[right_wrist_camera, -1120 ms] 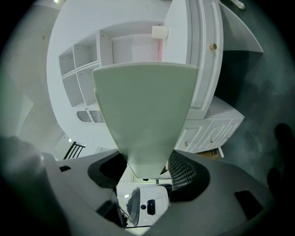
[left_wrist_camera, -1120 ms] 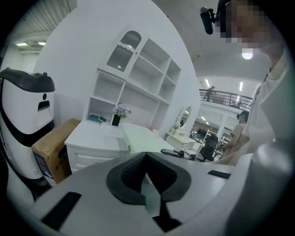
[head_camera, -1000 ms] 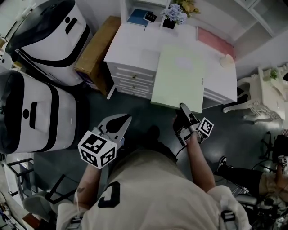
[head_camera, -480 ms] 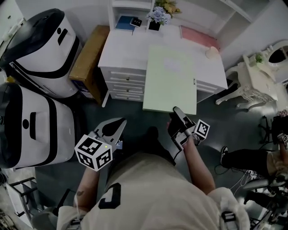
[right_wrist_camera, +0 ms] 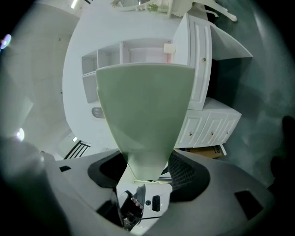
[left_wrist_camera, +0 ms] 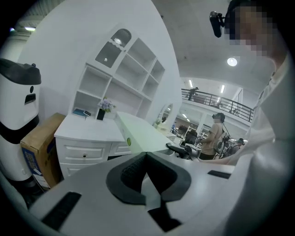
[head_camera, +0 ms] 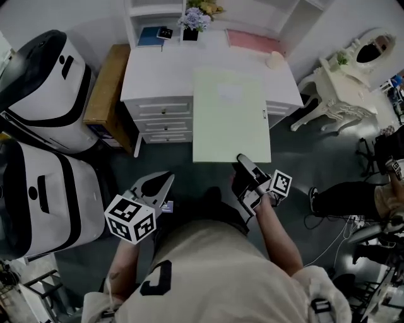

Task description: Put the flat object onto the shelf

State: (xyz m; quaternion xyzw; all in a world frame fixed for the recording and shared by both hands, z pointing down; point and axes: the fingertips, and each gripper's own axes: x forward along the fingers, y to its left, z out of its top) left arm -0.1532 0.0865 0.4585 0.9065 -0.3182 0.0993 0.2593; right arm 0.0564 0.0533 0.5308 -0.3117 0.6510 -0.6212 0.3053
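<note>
A pale green flat board (head_camera: pixel 230 117) is held out level over the front of the white desk (head_camera: pixel 158 69). My right gripper (head_camera: pixel 243 165) is shut on its near edge. In the right gripper view the board (right_wrist_camera: pixel 143 115) runs out from between the pads of the right gripper (right_wrist_camera: pixel 147 168) toward the white shelf unit (right_wrist_camera: pixel 138 50). The shelf unit (head_camera: pixel 158 9) stands at the back of the desk. My left gripper (head_camera: pixel 165 180) hangs low at the left, shut and empty. In its own view the left gripper (left_wrist_camera: pixel 145 156) faces the board (left_wrist_camera: pixel 138 133) and the shelves (left_wrist_camera: pixel 124 78).
Two big white-and-black machines (head_camera: pixel 44 94) and a cardboard box (head_camera: pixel 104 88) stand left of the desk. A flower vase (head_camera: pixel 192 25), a blue book (head_camera: pixel 150 36) and a pink pad (head_camera: pixel 252 41) lie at the desk's back. A white vanity table (head_camera: pixel 341 94) and a seated person (head_camera: pixel 353 195) are at the right.
The head view has swung, so the desk and board sit further left in the picture. The right gripper still holds the board over the desk front. The left gripper has hardly moved.
</note>
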